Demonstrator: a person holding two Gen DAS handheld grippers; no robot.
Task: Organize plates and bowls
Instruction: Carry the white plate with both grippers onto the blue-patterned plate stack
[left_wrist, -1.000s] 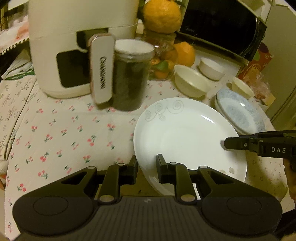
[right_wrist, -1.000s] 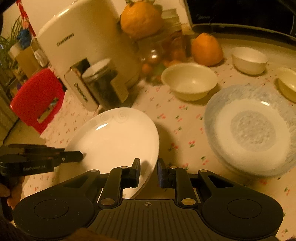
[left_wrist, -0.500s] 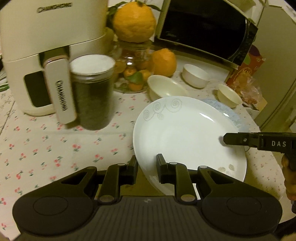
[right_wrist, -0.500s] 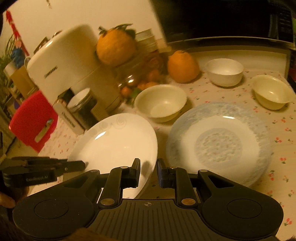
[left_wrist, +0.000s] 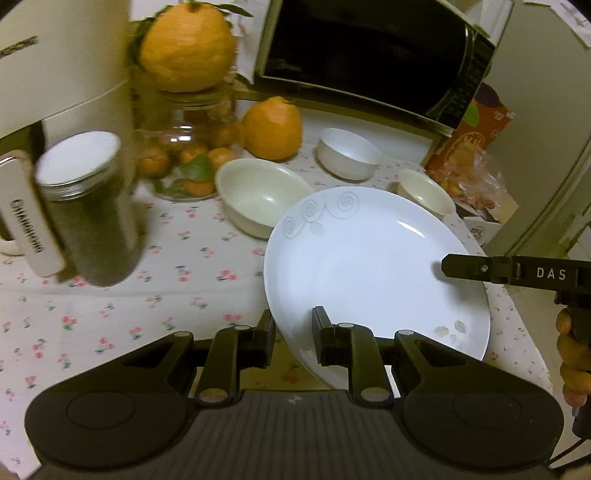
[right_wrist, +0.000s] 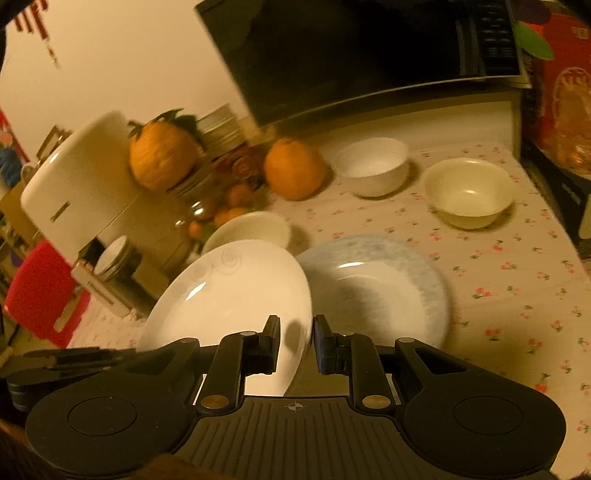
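2 hand-held grippers hold 1 white plate (left_wrist: 369, 266) above the floral desk (left_wrist: 110, 332): the left hand-held gripper (left_wrist: 293, 328) pinches its near rim, the right hand-held gripper (right_wrist: 295, 341) its right edge, beside a blue plate (right_wrist: 388, 291).

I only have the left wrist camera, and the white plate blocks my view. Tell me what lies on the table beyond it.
Observer: A blue-patterned plate lies flat on the tablecloth; the raised white plate overlaps its left edge.
Operator: Check the right gripper's hold from its own camera.
Observer: The white plate's rim sits between the fingers of the right gripper.
Operator: Report what is off the table's left end.
Observer: A red stool stands there.
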